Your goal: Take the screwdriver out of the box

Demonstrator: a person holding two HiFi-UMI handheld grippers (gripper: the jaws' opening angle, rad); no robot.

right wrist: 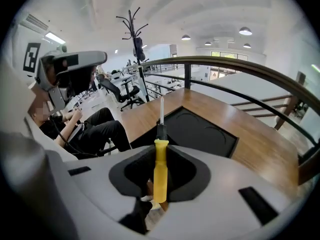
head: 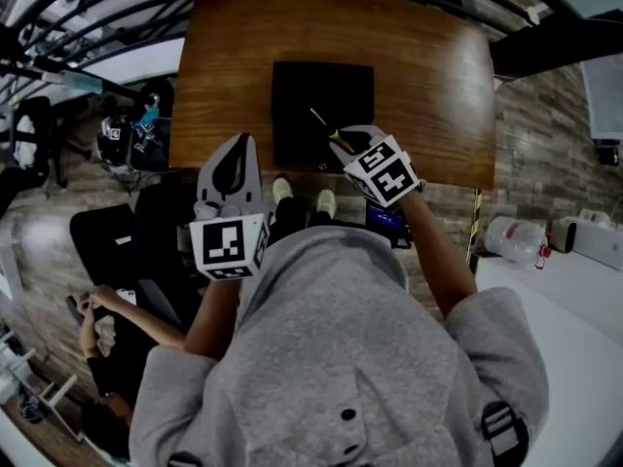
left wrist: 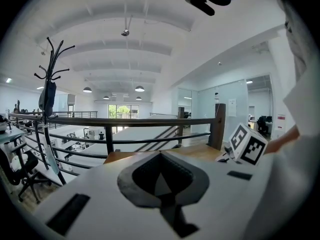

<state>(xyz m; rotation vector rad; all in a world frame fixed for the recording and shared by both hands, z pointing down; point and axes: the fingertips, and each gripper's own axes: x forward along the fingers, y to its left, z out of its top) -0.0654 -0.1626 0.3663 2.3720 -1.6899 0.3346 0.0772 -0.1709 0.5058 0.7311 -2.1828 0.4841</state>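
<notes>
Nearest, by the grey hooded top, find the left hand-held gripper with its white shells drawn together on nothing, hovering at the near left edge; leave it there, out of the way. Just ahead and to the right, see the right hand-held gripper clamped on the slim screwdriver with a yellow plastic handle and thin steel shaft, pinching the handle low down and aiming the shaft away and downward. Judging by both views, take the tool as lifted off the floor of the shallow black square box yet hanging above its near right part, so count the step as the carry-out, well along but not finished. To do it well, hold the squeeze steady against any pivot or slip of so thin a handle. Raise enough to bring the tip clear of the rim, then draw back or sideways without dipping the shaft. Avoid snagging the tip on the wall and dragging the box across the brown polished wooden surface. Pick a bare stretch of that wood beside the box for setting down, and lower level before parting the pads. Farther off, past the far edge, note only a dark metal railing and open office floor, of no concern here.
</notes>
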